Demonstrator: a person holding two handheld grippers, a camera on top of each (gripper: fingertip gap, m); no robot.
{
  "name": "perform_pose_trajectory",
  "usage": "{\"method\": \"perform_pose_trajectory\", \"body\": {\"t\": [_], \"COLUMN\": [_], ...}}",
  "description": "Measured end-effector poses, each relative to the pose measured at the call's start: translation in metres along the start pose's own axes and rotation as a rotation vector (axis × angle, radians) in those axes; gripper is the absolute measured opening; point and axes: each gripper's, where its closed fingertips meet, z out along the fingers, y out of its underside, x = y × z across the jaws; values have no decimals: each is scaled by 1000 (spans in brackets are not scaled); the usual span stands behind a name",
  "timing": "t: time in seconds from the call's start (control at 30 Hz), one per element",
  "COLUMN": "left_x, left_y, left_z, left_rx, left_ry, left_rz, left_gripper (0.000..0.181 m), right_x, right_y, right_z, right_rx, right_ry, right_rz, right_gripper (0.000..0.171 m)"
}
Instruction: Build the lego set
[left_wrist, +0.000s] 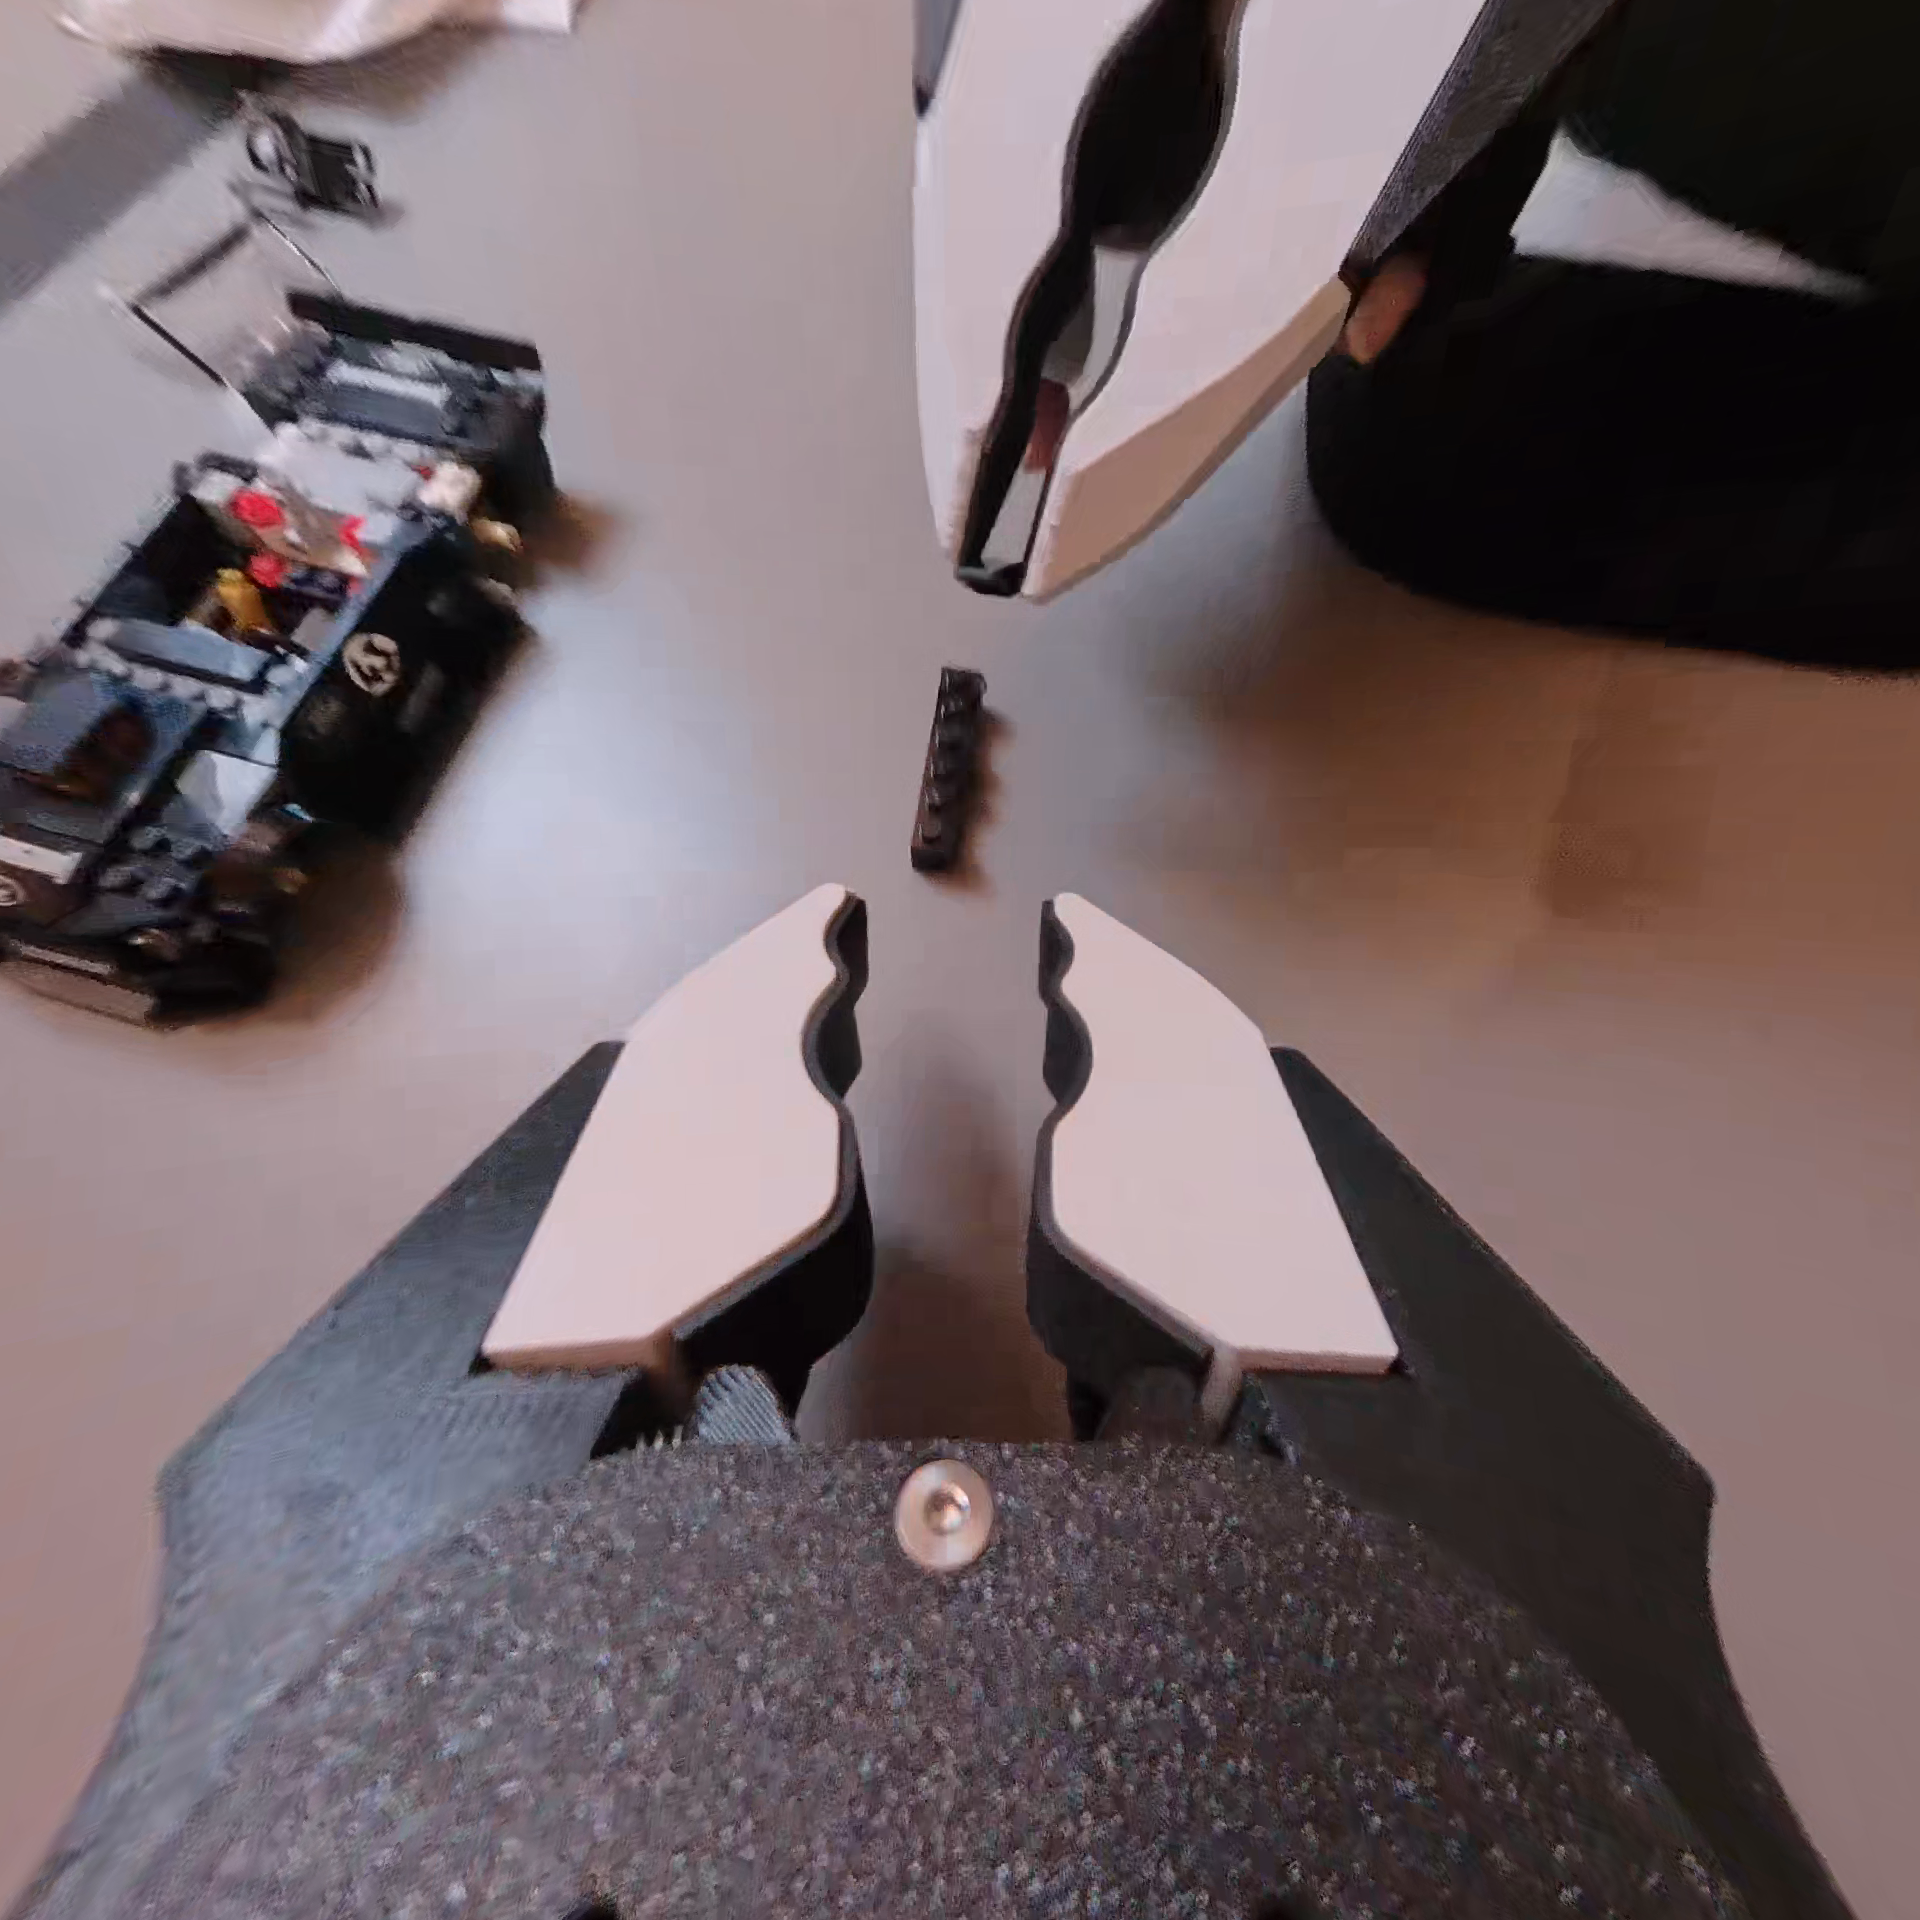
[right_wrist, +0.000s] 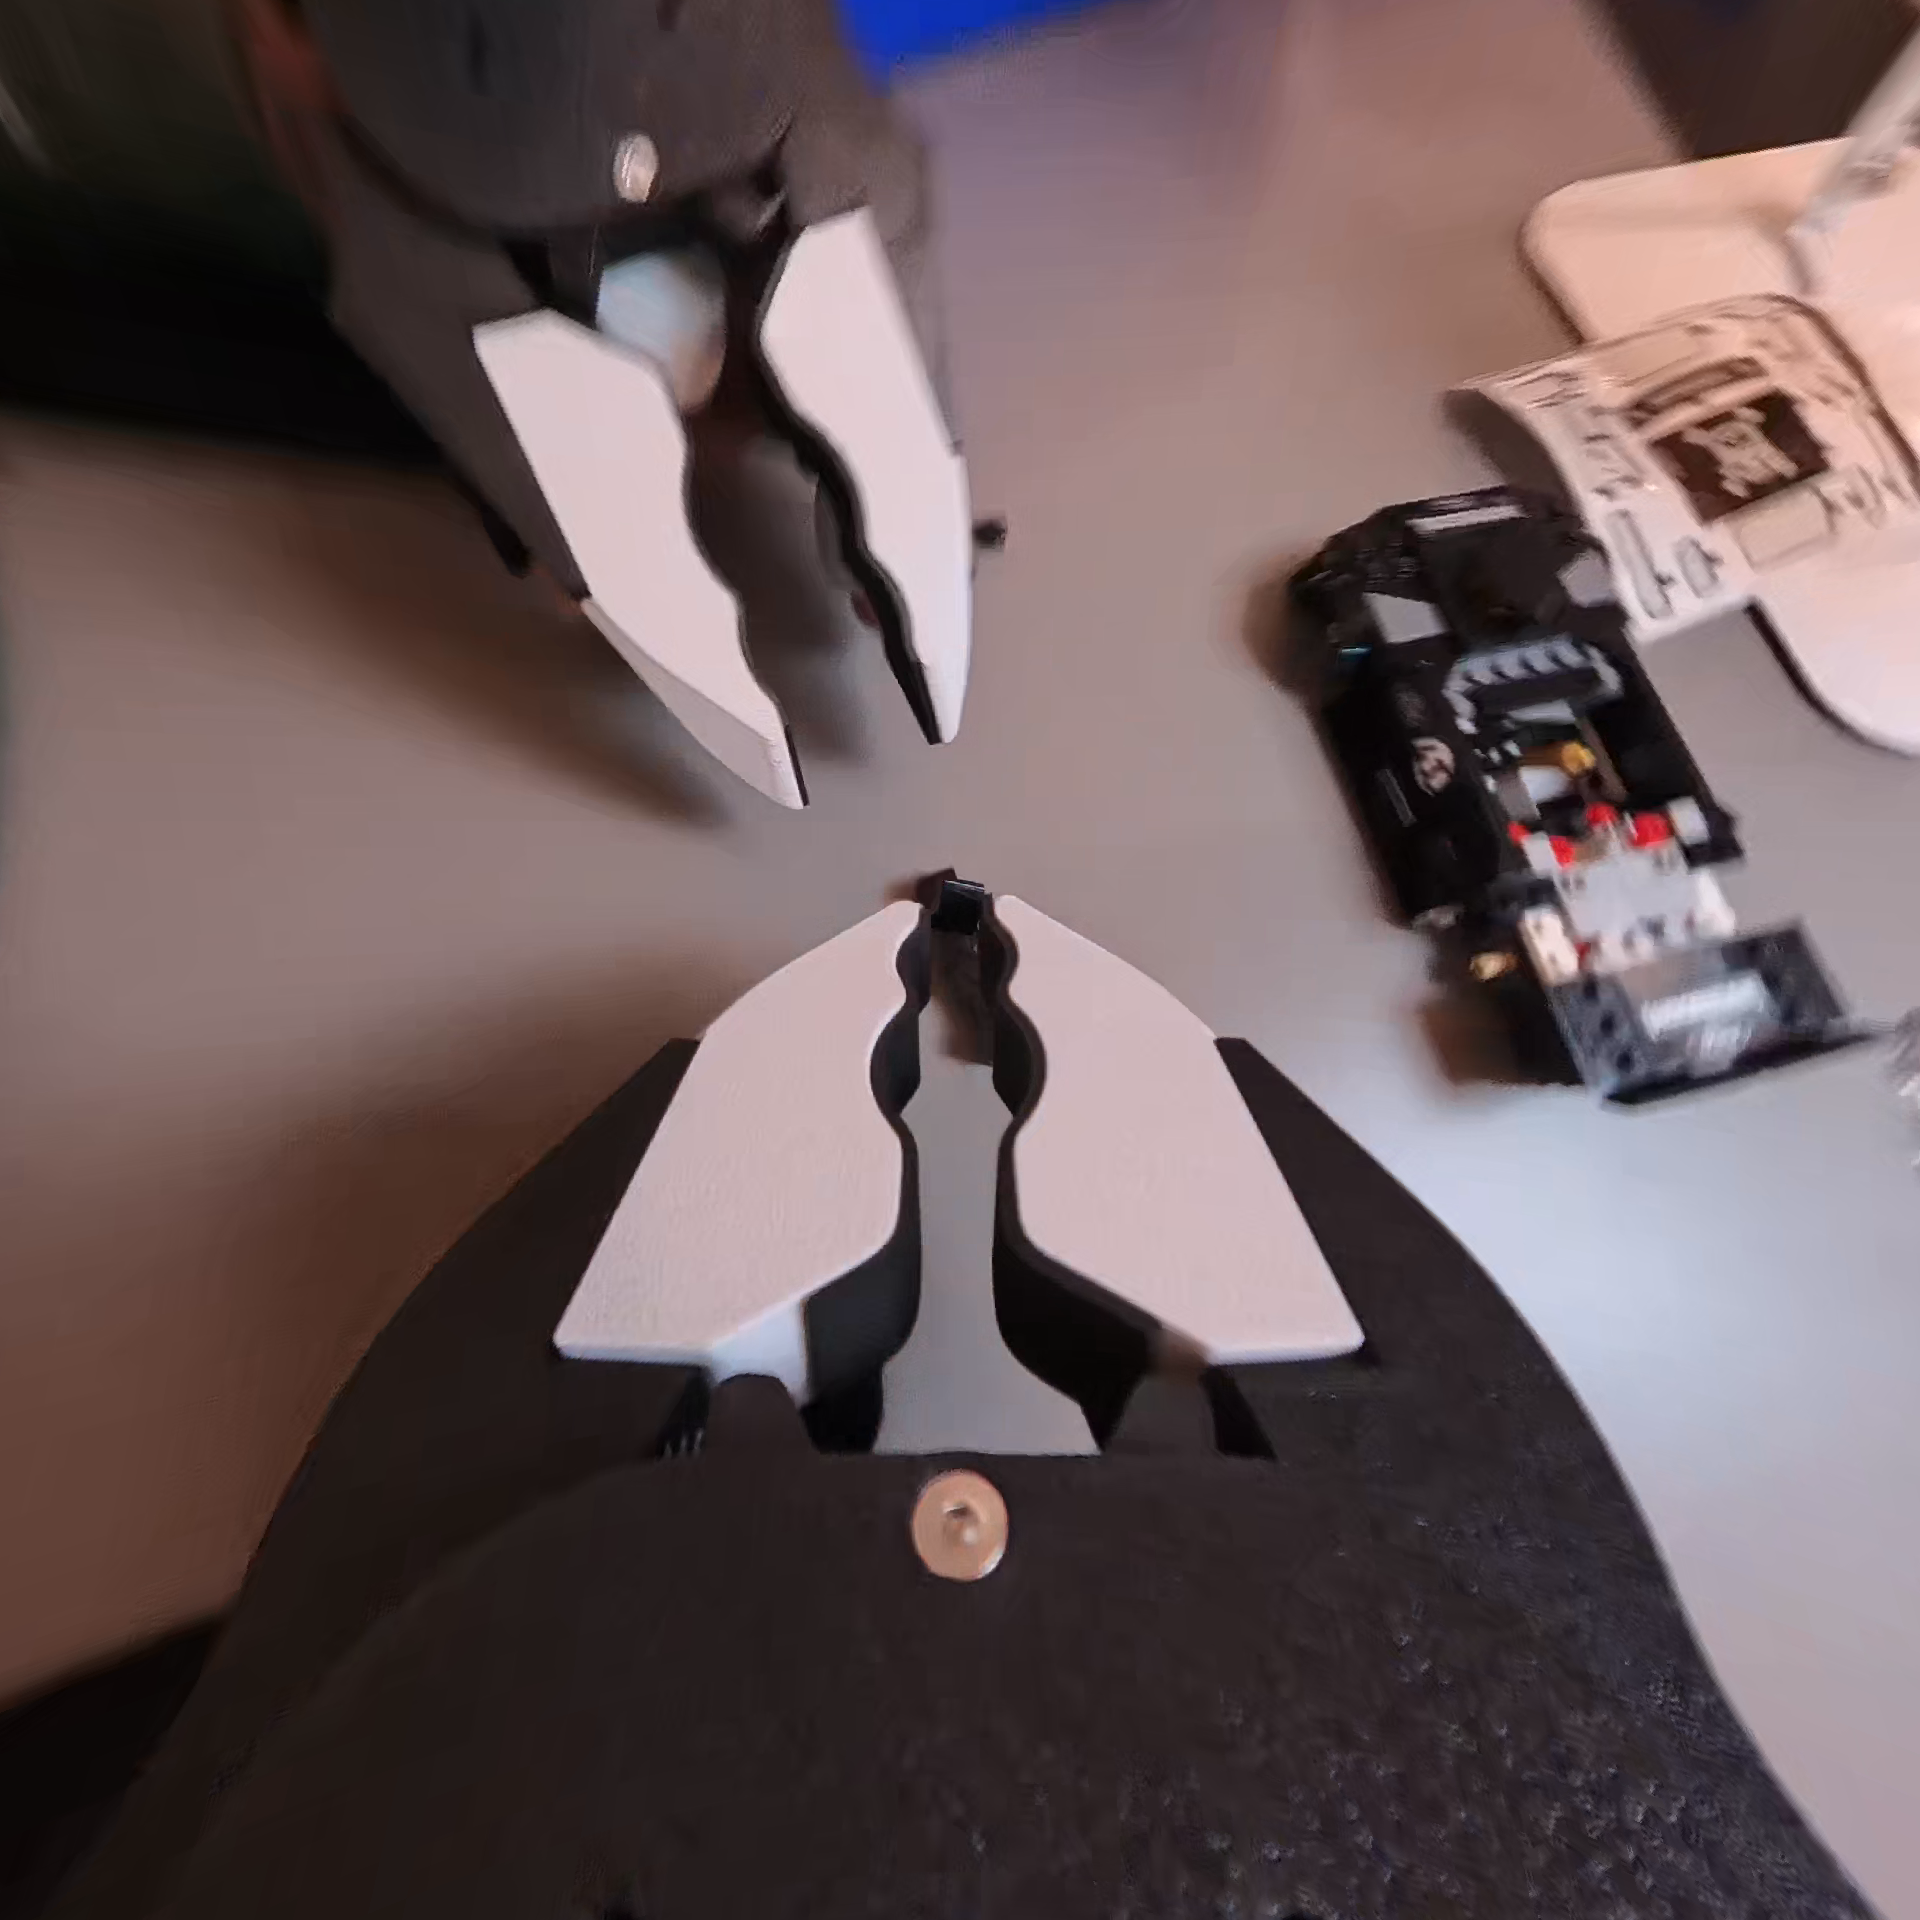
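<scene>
A long black studded plate (left_wrist: 948, 769) lies on the brown table, just ahead of my left gripper (left_wrist: 948, 914), which is open and empty above the table. My right gripper (left_wrist: 997, 577) points down at the plate's far end and is shut on a small black piece (left_wrist: 987, 577). In the right wrist view that small black piece (right_wrist: 956, 902) sits between the tips of my right gripper (right_wrist: 956, 912), and my open left gripper (right_wrist: 862, 764) faces it. The partly built black lego car (left_wrist: 260, 707) stands at the left; it also shows in the right wrist view (right_wrist: 1558, 810).
An instruction booklet (right_wrist: 1704, 457) lies on a white tray (right_wrist: 1662, 229) beyond the car. A few small dark parts (left_wrist: 312, 166) and a plastic bag (left_wrist: 312, 21) lie at the far left. A dark sleeve (left_wrist: 1610, 468) fills the right side. A tiny black part (right_wrist: 992, 532) lies behind the left gripper. About 5 centimetres separates my left fingertips from my right.
</scene>
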Motion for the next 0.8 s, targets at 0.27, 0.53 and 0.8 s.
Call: {"method": "perform_pose_trajectory", "body": {"t": [0.27, 0.53, 0.8], "left_x": [-5, -11, -10], "left_y": [11, 15, 16], "left_z": [1, -12, -13], "left_rx": [-52, -29, -33], "left_ry": [-47, -62, -53], "left_rz": [39, 29, 38], "left_gripper": [30, 28, 27], "right_x": [-2, -4, -3], "right_y": [11, 19, 23], "right_z": [34, 43, 43], "right_rx": [-335, -471, -540], "right_ry": [-43, -103, -109], "right_rz": [-299, -337, -380], "right_gripper": [8, 8, 8]}}
